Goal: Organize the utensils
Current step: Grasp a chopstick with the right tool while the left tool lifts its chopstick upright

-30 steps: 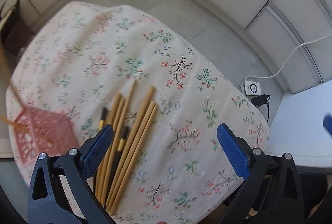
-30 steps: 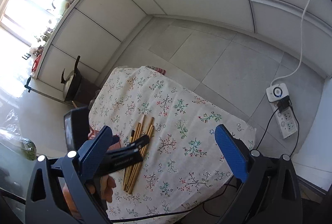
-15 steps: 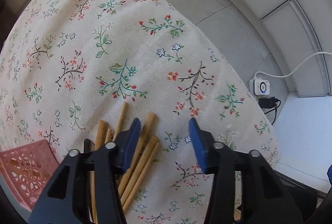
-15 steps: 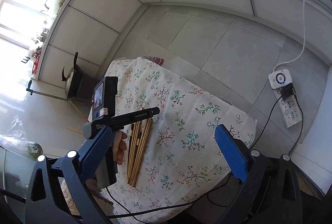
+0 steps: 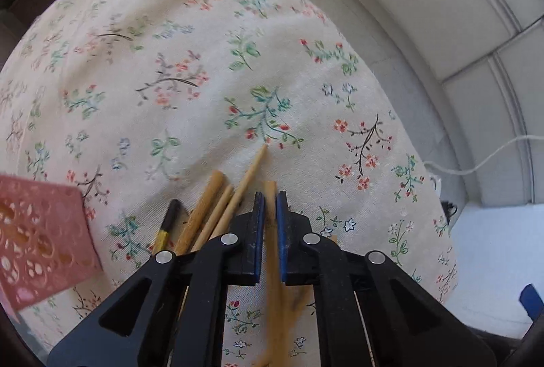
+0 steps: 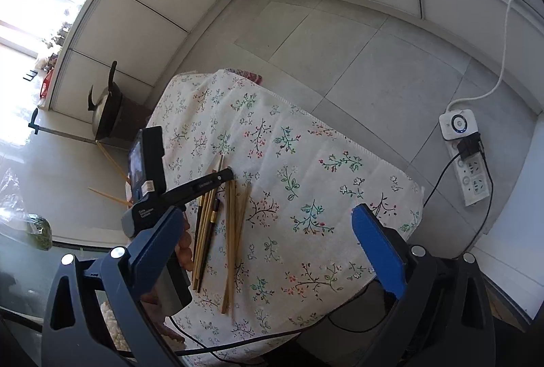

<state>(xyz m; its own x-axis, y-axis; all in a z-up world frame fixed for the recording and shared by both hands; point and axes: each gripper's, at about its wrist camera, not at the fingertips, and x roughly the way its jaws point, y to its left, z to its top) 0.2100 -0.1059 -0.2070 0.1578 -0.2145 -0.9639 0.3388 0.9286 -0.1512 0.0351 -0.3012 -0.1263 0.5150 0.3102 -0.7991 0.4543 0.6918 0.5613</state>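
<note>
A floral tablecloth (image 5: 210, 68) is covering the table, with a pink perforated basket (image 5: 40, 241) sitting at its left edge. Wooden chopsticks (image 6: 204, 231) are lying in a loose bundle beside it. The left gripper (image 5: 268, 224) is pinching one wooden chopstick (image 5: 272, 231) near its end between narrow jaws (the stick looks blurred), so it may be pivoting or slipping free, and neighbours could be getting dragged along. The right gripper (image 6: 268, 244) is hovering above, jaws wide and holding nothing.
</note>
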